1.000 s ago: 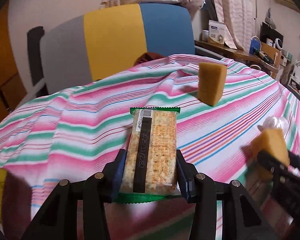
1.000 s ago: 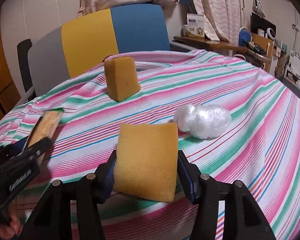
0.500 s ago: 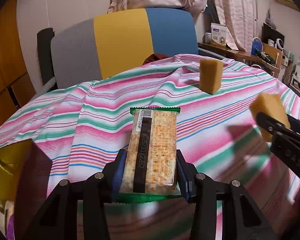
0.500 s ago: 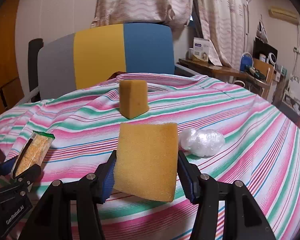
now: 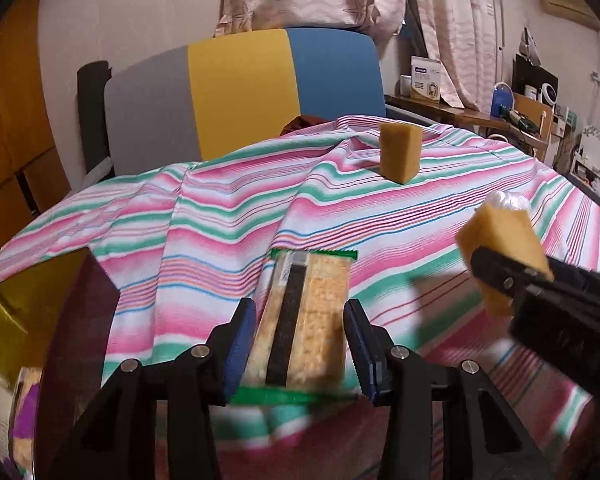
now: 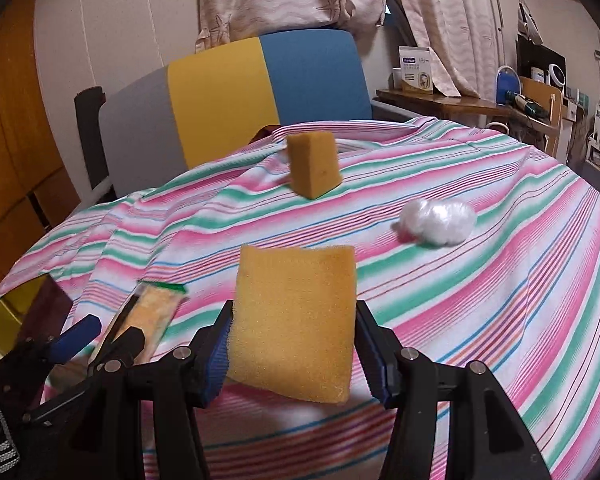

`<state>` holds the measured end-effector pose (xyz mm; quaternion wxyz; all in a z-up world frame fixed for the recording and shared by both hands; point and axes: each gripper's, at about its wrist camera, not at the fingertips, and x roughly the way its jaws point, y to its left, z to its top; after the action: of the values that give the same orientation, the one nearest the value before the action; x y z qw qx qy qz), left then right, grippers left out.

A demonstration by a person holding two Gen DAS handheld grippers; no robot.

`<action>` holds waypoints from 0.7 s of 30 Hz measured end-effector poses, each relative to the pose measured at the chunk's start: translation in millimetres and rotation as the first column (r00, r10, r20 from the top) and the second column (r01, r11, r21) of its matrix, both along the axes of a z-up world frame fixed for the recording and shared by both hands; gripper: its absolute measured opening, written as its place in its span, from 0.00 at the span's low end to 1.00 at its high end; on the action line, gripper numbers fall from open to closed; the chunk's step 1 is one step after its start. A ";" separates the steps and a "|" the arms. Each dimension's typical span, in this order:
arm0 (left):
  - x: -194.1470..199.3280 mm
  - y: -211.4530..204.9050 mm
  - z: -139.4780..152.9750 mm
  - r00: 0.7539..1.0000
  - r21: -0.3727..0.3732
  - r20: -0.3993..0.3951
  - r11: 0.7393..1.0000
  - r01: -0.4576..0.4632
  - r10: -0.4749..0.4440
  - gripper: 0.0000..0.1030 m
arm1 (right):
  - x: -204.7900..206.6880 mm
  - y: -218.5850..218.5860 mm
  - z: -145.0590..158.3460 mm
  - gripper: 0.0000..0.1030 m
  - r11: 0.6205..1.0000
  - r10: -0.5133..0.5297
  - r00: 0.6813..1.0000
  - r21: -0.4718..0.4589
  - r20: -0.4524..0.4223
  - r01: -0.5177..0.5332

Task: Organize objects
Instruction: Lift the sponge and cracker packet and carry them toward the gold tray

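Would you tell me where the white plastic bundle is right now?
In the right wrist view, the plastic bundle lies on the striped cloth, right of the standing sponge.

Right gripper point(image 6: 296, 350): a yellow sponge point(image 6: 294, 322) is clamped between its blue pads. Left gripper point(image 6: 104, 334): a cracker packet point(image 6: 152, 312) is held. On the striped cloth point(image 6: 480, 280): second sponge point(image 6: 314, 164), plastic wad point(image 6: 438, 222).

Held sponge point(image 6: 294, 324): porous, matt foam. Cracker packet point(image 5: 306, 320): glossy clear plastic film. Tablecloth point(image 6: 480, 280): striped woven cloth, matt. Bag point(image 6: 438, 222): crinkled plastic.
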<state>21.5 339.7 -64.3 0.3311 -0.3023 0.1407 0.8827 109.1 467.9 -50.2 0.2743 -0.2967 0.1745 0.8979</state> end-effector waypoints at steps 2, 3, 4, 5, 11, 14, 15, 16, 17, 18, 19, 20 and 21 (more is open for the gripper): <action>2.2 -7.0 0.6 1.000 0.011 0.010 1.000 -0.010 0.010 0.45 | -2.7 -5.1 0.0 0.55 1.000 0.009 1.000 0.025 0.008 -0.009; 2.5 -9.6 0.9 1.000 0.016 0.016 1.000 -0.014 0.014 0.45 | -4.1 -7.1 0.1 0.55 0.999 0.019 1.000 0.033 0.008 -0.019; 2.8 -12.1 1.2 1.000 0.019 0.023 1.000 -0.019 0.019 0.44 | -5.3 -8.7 0.0 0.55 0.999 0.031 0.999 0.038 0.009 -0.031; 3.1 -14.1 0.8 0.999 0.021 0.028 1.000 -0.023 0.022 0.44 | -6.2 -9.7 -0.4 0.55 0.999 0.036 0.999 0.041 0.009 -0.036; -7.4 -14.0 -3.0 0.994 0.006 0.107 1.000 -0.025 0.024 0.59 | -4.3 -7.9 -4.7 0.55 0.999 -0.005 1.000 0.051 0.023 0.004; -16.2 -2.6 -8.3 0.990 -0.033 0.139 0.999 -0.003 0.007 0.64 | -0.8 -4.6 -6.7 0.55 0.999 -0.030 0.999 0.043 0.018 0.029; -20.1 2.0 -10.4 0.989 -0.046 0.149 0.999 0.000 0.007 0.64 | 0.5 -3.2 -7.2 0.55 0.999 -0.035 0.999 0.037 0.014 0.034; -24.0 5.8 -12.7 0.987 -0.057 0.163 0.998 0.001 0.009 0.65 | 2.1 -1.0 -8.2 0.55 0.999 -0.041 0.999 0.025 0.009 0.040; -29.7 10.7 -15.9 0.982 -0.064 0.191 0.998 0.012 0.001 0.65 | 3.1 -0.2 -8.7 0.55 0.999 -0.044 0.999 0.019 0.006 0.044; -32.2 13.3 -16.9 0.979 -0.055 0.205 0.998 0.023 -0.011 0.65 | 3.6 2.0 -9.6 0.55 0.999 -0.049 0.999 0.008 0.005 0.048; -35.1 16.5 -17.3 0.976 -0.046 0.214 0.998 0.041 -0.030 0.65 | 4.3 4.8 -11.4 0.55 0.999 -0.053 0.999 -0.007 0.004 0.053; -36.5 19.1 -18.5 0.975 -0.044 0.218 0.997 0.057 -0.046 0.65 | 4.6 6.4 -12.2 0.55 0.998 -0.057 0.998 -0.016 0.004 0.057; -37.2 19.1 -19.3 0.973 -0.037 0.222 0.997 0.065 -0.055 0.64 | 5.3 8.8 -13.6 0.55 0.998 -0.061 0.998 -0.029 0.004 0.061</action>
<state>-15.7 358.8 -83.6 0.3644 -0.4015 0.1315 0.8299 114.4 476.6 -63.8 0.2976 -0.2966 0.1960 0.8860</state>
